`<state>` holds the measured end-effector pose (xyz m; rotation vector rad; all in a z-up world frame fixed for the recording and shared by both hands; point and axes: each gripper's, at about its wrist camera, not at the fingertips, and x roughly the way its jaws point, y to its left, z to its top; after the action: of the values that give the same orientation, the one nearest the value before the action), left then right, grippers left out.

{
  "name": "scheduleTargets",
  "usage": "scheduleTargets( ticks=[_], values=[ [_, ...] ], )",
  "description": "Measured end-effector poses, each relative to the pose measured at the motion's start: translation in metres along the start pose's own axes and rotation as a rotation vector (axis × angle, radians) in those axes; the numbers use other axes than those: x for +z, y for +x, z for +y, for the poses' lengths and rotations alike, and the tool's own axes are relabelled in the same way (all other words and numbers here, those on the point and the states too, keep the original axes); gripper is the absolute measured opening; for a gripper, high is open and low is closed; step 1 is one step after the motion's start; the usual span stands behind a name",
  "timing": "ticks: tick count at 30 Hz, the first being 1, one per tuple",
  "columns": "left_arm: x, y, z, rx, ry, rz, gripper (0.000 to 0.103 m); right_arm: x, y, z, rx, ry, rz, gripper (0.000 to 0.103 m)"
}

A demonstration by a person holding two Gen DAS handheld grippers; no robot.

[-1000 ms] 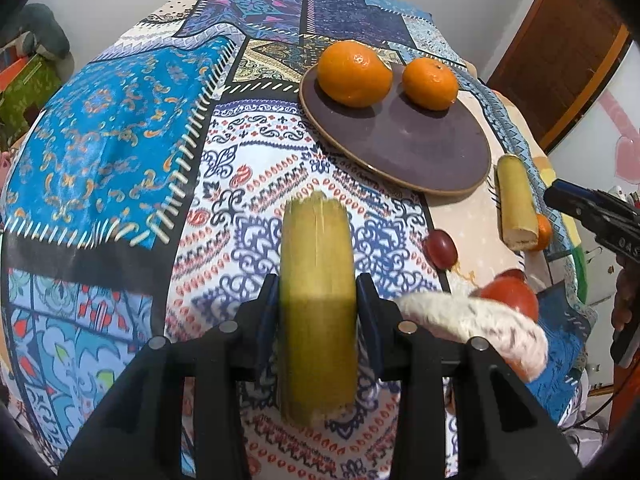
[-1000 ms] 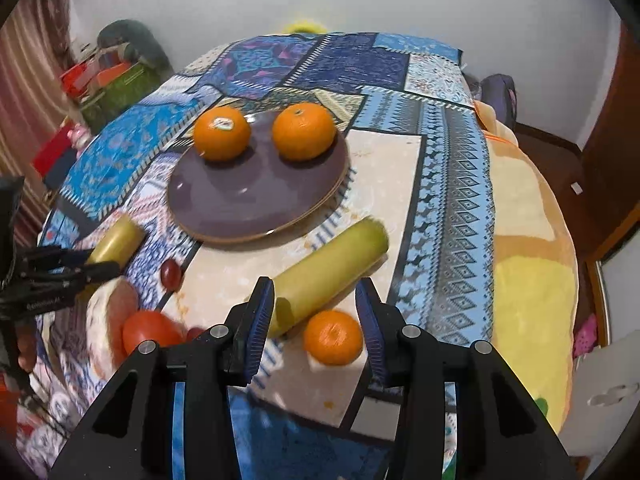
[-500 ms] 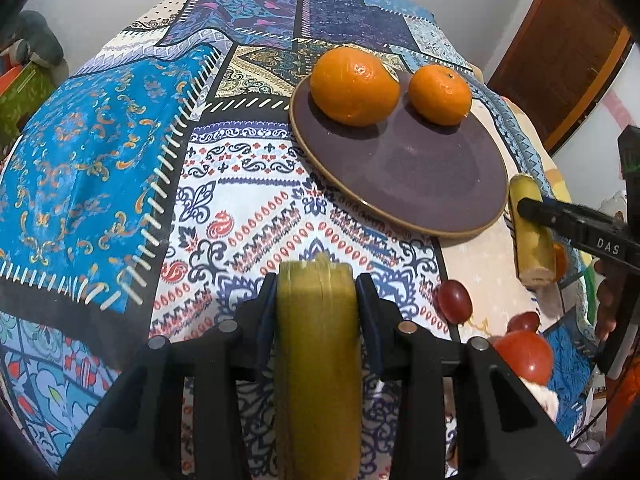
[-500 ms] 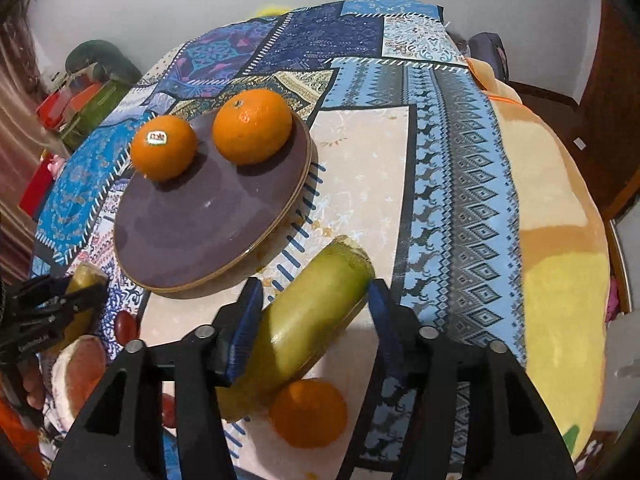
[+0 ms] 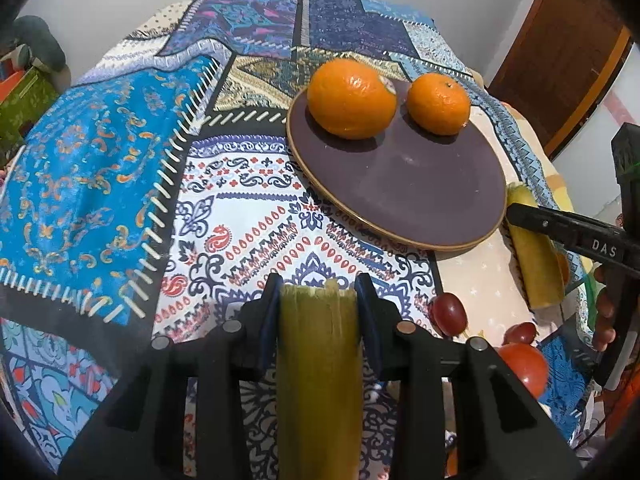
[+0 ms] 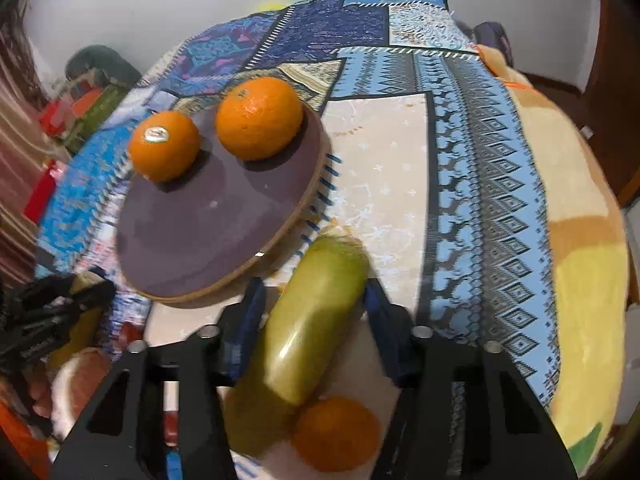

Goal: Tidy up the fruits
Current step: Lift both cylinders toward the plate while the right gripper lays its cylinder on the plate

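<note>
We've carried our left gripper (image 5: 318, 294), clamped on one cane stick (image 5: 320, 360), nearer the plate (image 5: 400, 184); our right gripper (image 6: 312, 300), wide, now straddles another cane piece (image 6: 312, 320) beside it.

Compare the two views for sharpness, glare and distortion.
Left wrist view: sharp; the two oranges and purple plate are crisp, with soft shadows beneath the fruit and strong fisheye bending at the edges. Right wrist view: motion-blurred, especially the green cane piece between the right hand-held gripper fingers, which carries a small glare streak; dark vignette in the corners of both.
</note>
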<state>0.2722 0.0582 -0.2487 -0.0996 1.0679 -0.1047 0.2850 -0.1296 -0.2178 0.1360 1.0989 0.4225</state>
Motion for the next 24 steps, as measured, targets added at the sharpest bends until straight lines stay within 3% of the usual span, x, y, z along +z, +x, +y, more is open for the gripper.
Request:
scheduleTargets(
  ticks=[14,24],
  values=[
    [-0.010,-0.080,-0.016,0.029,0.051,-0.154,0.036,-0.005,-0.061,0.031,-0.026,-0.110,-0.147,0.032],
    [-0.005,-0.104,-0.022,0.017,0.035,-0.212,0.036,-0.005,-0.092,0.048,-0.022,-0.146,-0.228,0.032]
  ],
)
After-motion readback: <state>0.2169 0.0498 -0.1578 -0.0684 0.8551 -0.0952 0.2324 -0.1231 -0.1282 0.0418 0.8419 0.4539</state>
